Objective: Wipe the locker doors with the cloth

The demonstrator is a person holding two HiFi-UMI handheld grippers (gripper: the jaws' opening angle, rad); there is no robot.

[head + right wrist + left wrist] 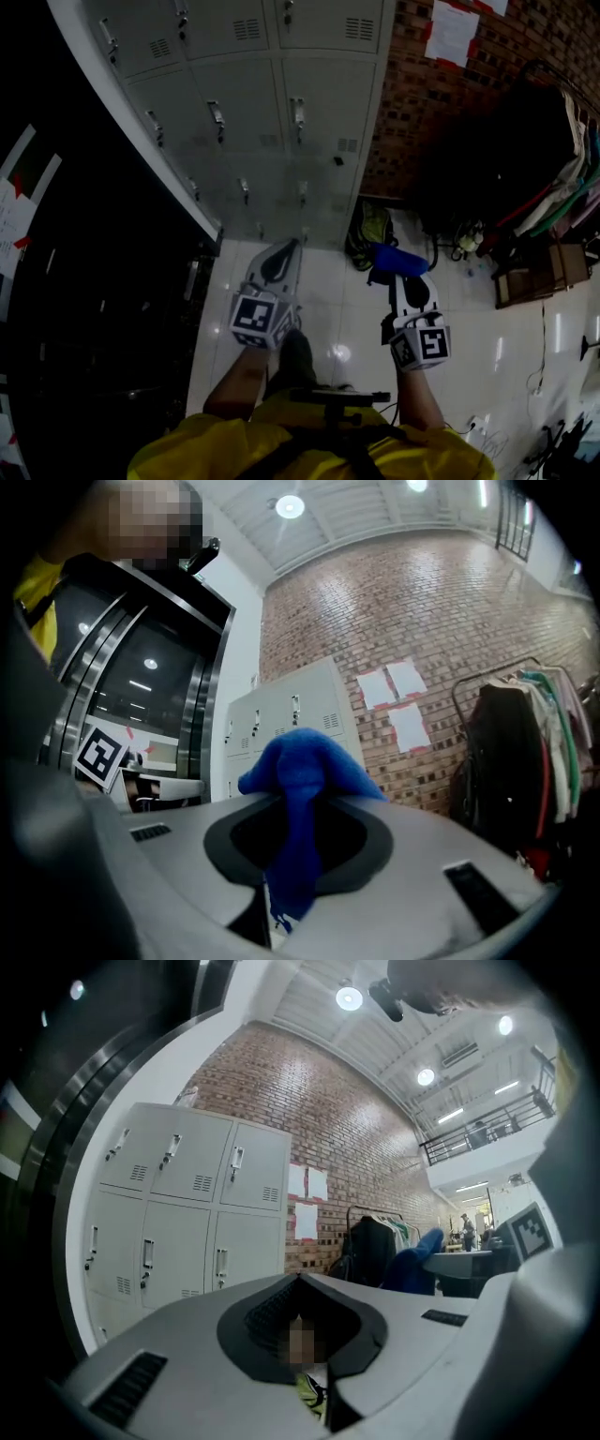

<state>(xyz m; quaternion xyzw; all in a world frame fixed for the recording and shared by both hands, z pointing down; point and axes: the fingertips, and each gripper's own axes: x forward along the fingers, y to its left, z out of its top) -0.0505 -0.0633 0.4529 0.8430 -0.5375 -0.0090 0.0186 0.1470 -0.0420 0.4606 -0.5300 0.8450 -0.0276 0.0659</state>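
Bare white floor (328,281) lies open up to the lockers (272,112). On the right, a green bag (370,234) and a loaded clothes rack (562,159) block passage along the brick wall (412,103).

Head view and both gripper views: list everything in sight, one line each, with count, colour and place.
lockers: one bank of many doors, grey, against the wall ahead
brick wall: one, red-brown, right of the lockers
paper sheets: a few, white, stuck on the brick wall
clothes rack: one, mostly dark garments, far right
bag: one, yellow-green and dark, on the floor by the lockers' foot; what kind is unclear
floor: glossy white tiles
cloth: one, blue, clamped in the right tool
sleeves: yellow, bottom of the head view
left tool: grey, jaws together, empty
right tool: grey, jaws closed on the cloth
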